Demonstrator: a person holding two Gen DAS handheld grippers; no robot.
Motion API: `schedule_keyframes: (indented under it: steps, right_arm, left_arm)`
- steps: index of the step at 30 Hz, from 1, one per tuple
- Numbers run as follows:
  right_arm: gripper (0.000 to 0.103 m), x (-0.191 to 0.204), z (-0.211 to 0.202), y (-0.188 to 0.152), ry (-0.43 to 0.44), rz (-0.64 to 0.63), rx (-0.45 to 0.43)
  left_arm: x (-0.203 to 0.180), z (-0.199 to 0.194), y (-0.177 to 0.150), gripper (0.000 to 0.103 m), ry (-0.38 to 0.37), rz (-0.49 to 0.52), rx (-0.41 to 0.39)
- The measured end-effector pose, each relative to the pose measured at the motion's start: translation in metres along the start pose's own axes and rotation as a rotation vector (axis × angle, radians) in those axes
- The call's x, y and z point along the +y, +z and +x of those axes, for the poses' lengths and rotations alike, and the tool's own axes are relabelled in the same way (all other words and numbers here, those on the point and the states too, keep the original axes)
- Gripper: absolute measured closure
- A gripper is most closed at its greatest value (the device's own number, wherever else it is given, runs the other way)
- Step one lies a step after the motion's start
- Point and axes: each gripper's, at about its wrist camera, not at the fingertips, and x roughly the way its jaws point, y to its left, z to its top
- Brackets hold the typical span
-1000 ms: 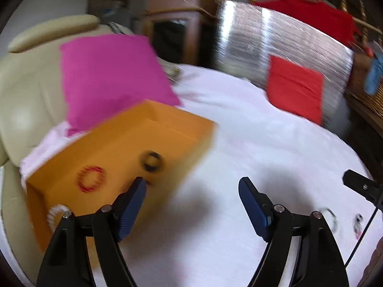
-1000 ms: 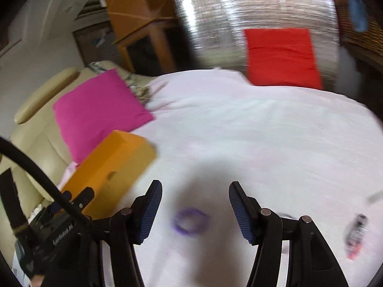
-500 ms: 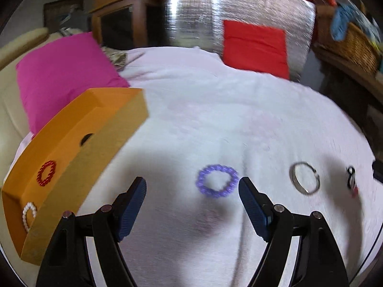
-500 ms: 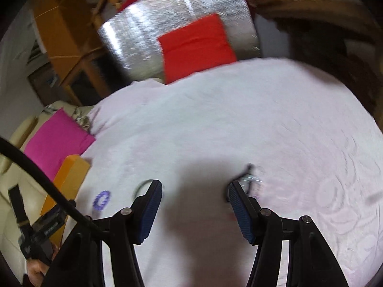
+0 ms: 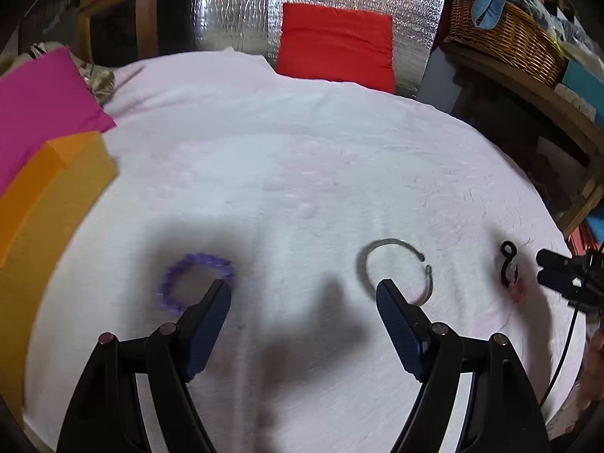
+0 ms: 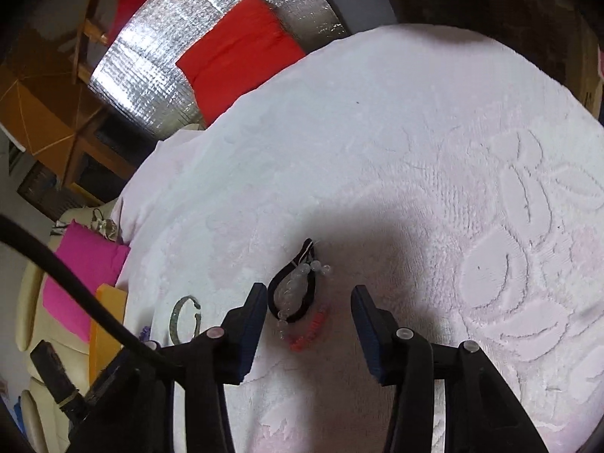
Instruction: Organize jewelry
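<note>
A purple bead bracelet [image 5: 196, 281] lies on the white cloth by my left gripper's left fingertip. A silver open bangle [image 5: 394, 270] lies by its right fingertip; it also shows in the right wrist view [image 6: 185, 321]. My left gripper [image 5: 304, 298] is open and empty above the bare cloth between them. A black cord bracelet with clear beads [image 6: 294, 294] and a small red bead piece [image 6: 311, 334] lie between the fingers of my right gripper [image 6: 307, 302], which is open and just above them. The cord bracelet shows in the left wrist view [image 5: 507, 264]. An orange box [image 5: 41, 211] stands at the left.
A pink cushion [image 5: 37, 102] lies behind the box and a red cushion [image 5: 336, 47] leans on a silver foil panel [image 5: 234, 3] at the back. A wicker basket [image 5: 502, 37] sits on a wooden shelf at the right. The cloth's edge drops off at the right.
My left gripper swung right, away from the orange box, to hover between the purple bracelet and the bangle. My right gripper moved right from the purple bracelet to over the black cord bracelet.
</note>
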Motion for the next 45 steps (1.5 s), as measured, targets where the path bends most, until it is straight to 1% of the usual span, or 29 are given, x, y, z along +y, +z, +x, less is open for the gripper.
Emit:
schedule_keyframes:
  steps: [4,7,10,13,17,19,21,23,24,25,28,29,31,34,37,42,45]
  right_arm:
    - [0.055,-0.006,0.003,0.003,0.027,0.034,0.01]
    - [0.055,-0.013,0.001,0.005,0.043,0.056,0.011]
    - [0.055,-0.022,0.0,0.005,0.041,0.067,0.016]
    - [0.059,-0.027,0.002,0.004,0.047,0.076,0.029]
    - [0.059,-0.025,0.008,0.002,0.04,0.064,0.032]
    - [0.064,-0.02,0.011,0.001,0.04,0.044,0.023]
    - [0.066,-0.015,0.017,0.0,0.027,0.024,0.027]
    - [0.076,-0.008,0.022,-0.002,0.01,-0.011,0.03]
    - [0.078,-0.004,0.025,-0.003,-0.002,-0.032,0.03]
    - [0.084,0.001,0.026,-0.005,-0.021,-0.06,0.024]
    - [0.089,0.013,0.026,-0.01,-0.092,-0.142,-0.009]
    - [0.097,0.017,0.024,-0.012,-0.117,-0.168,-0.027]
    - [0.097,0.02,0.017,-0.014,-0.135,-0.197,-0.057]
    - [0.097,0.02,0.003,-0.013,-0.096,-0.191,-0.106]
    - [0.097,0.018,-0.008,-0.011,-0.069,-0.183,-0.14]
    - [0.097,0.002,-0.016,-0.007,-0.039,-0.122,-0.134]
    - [0.097,-0.007,-0.013,-0.006,-0.029,-0.091,-0.102]
  left_arm:
    - [-0.013,0.01,0.003,0.023,-0.025,-0.008,0.011]
    - [-0.023,0.012,0.001,0.023,-0.035,0.013,0.013]
    - [-0.032,0.014,0.001,0.023,-0.036,0.039,0.015]
    - [-0.037,0.017,0.002,0.023,-0.044,0.04,0.018]
    - [-0.043,0.021,0.001,0.023,-0.057,0.042,0.032]
    - [-0.045,0.021,0.0,0.023,-0.061,0.045,0.032]
    - [-0.044,0.02,0.0,0.023,-0.067,0.049,0.033]
    - [-0.043,0.02,0.0,0.023,-0.072,0.05,0.038]
    - [-0.041,0.02,0.0,0.023,-0.075,0.047,0.044]
    - [-0.039,0.02,0.001,0.023,-0.076,0.043,0.046]
    - [-0.03,0.021,0.002,0.023,-0.081,0.023,0.054]
    - [-0.028,0.021,0.003,0.023,-0.081,0.016,0.054]
    - [-0.023,0.021,0.003,0.023,-0.082,0.001,0.057]
    - [-0.021,0.022,0.003,0.023,-0.086,-0.013,0.06]
    - [-0.026,0.023,0.003,0.023,-0.088,0.006,0.064]
    - [-0.04,0.025,0.0,0.023,-0.08,0.056,0.065]
    - [-0.045,0.03,0.0,0.023,-0.077,0.067,0.084]
